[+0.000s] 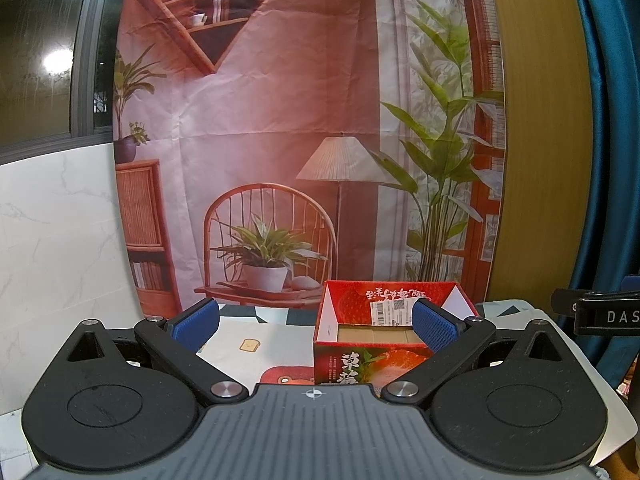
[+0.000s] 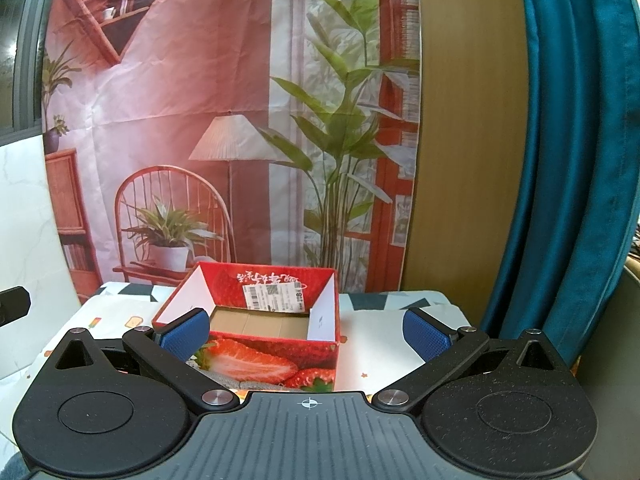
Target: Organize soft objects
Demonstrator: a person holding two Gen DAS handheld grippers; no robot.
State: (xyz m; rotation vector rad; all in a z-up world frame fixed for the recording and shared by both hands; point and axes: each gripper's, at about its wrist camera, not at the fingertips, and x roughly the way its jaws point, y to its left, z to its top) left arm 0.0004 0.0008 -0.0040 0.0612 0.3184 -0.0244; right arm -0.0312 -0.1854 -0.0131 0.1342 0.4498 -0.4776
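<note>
Both the left gripper [image 1: 315,326] and the right gripper [image 2: 307,332] are released and hold nothing. The strawberry box [image 2: 256,322] stands just ahead of them, empty inside. No soft object is visible, so the organizing seems not begun.

Your left gripper [image 1: 315,325] and right gripper [image 2: 307,330] look like matt black plastic with bright metal pivot pins; their pads [image 1: 195,325] are blue with a fine rough grid. The strawberry box [image 2: 256,356] is glossy printed cardboard outside, plain brown corrugated board on its floor, with a paper label [image 2: 273,298]. The tablecloth [image 2: 376,336] is smooth matt cloth. The backdrop [image 1: 280,120] is creased printed fabric; the curtain [image 2: 568,140] is teal cloth with a soft sheen.
</note>
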